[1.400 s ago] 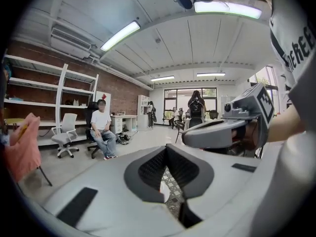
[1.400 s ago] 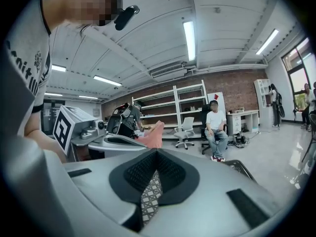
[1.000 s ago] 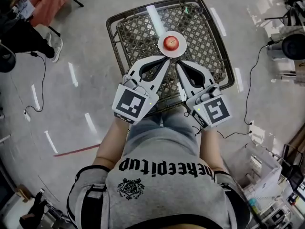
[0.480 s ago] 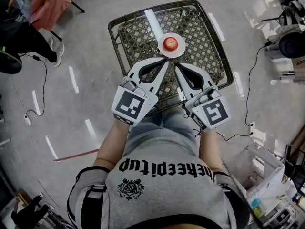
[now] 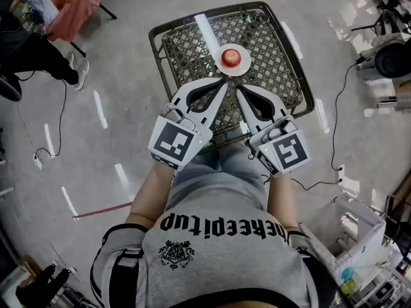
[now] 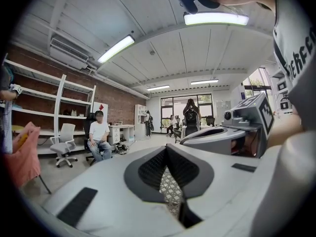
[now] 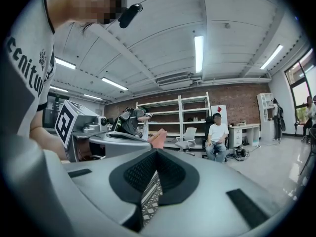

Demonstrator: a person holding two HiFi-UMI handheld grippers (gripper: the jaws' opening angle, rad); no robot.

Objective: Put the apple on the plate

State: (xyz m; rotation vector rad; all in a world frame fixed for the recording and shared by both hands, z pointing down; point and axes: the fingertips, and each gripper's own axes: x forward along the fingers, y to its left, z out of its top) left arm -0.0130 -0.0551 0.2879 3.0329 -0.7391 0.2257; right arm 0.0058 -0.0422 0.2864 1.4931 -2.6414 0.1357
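A red apple (image 5: 231, 57) sits on a small white plate (image 5: 246, 65) in the middle of a dark lattice table (image 5: 273, 43). My left gripper (image 5: 225, 81) and right gripper (image 5: 237, 88) hover side by side over the table's near half, tips pointing at the plate and just short of its rim. Both are shut with nothing between the jaws. In the left gripper view the shut left gripper (image 6: 166, 147) shows only lattice through its gap, with the right gripper (image 6: 217, 134) beside it. The right gripper view likewise shows the shut right gripper (image 7: 157, 151) and no apple.
Cables (image 5: 334, 130) trail over the floor right of the table. A white crate (image 5: 350, 226) stands at the lower right and equipment (image 5: 392, 56) at the far right. A person (image 5: 38, 53) stands at the upper left. A seated person (image 7: 216, 135) and shelves (image 7: 180, 117) lie ahead.
The grippers, apple and plate have kept their places. The head view has drifted slightly, and the person at the upper left has shifted.
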